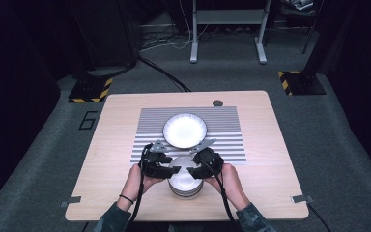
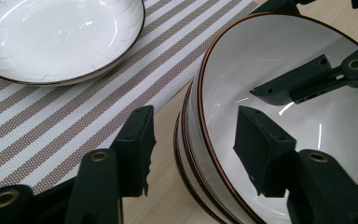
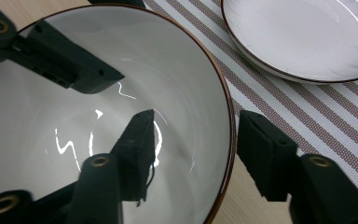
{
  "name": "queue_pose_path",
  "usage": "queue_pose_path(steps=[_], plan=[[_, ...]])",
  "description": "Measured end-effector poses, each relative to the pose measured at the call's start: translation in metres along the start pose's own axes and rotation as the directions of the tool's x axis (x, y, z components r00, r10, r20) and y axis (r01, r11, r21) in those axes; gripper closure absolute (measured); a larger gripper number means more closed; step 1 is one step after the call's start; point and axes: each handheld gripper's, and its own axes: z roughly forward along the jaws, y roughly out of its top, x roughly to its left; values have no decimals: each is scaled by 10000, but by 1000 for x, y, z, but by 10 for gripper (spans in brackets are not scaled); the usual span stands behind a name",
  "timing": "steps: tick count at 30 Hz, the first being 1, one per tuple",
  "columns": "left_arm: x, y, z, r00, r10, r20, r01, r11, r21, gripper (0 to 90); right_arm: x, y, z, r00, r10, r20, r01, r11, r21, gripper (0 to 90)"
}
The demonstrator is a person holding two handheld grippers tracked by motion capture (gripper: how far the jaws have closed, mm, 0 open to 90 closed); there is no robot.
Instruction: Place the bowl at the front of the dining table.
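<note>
Both grippers straddling the top bowl's rim, near the front edge of the table.

The bowl stack (image 1: 185, 181) sits on bare wood just in front of the striped mat (image 1: 232, 126), with a plate (image 1: 184, 130) on the mat behind it. Left gripper (image 2: 193, 140) has its jaws wide apart, one inside the top bowl (image 2: 284, 60), one outside, not pinching yet. Right gripper (image 3: 196, 140) is the same on the opposite rim: wide, no grip.
</note>
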Motion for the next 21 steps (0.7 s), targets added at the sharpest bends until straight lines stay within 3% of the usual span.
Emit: queue_pose_path(steps=[6, 10, 15, 18, 19, 21], plan=[[-1, 1, 1, 9999, 65, -155, -63, 9999, 126, 609, 2, 0, 1, 10000, -16, 78, 16, 10000, -30, 610], [-4, 1, 0, 9994, 218, -270, -215, 9997, 88, 697, 3, 0, 0, 9992, -59, 399, 63, 9999, -94, 687], [-9, 2, 2, 9956, 605, -715, -599, 9982, 102, 744, 4, -2, -2, 9968, 5, 800, 17, 9996, -276, 780], [-12, 1, 3, 9925, 732, -984, -736, 9973, -12, 762, 3, -3, -4, 9955, -151, 934, 194, 9988, -460, 802], [-13, 1, 3, 9913, 790, -1052, -795, 9968, -9, 769, 5, -3, -6, 9957, 39, 926, 2, 9990, -446, 810], [-14, 2, 2, 9889, 882, -1193, -895, 9960, -56, 779, 6, -3, -7, 9946, -25, 1033, 81, 9985, -545, 813]])
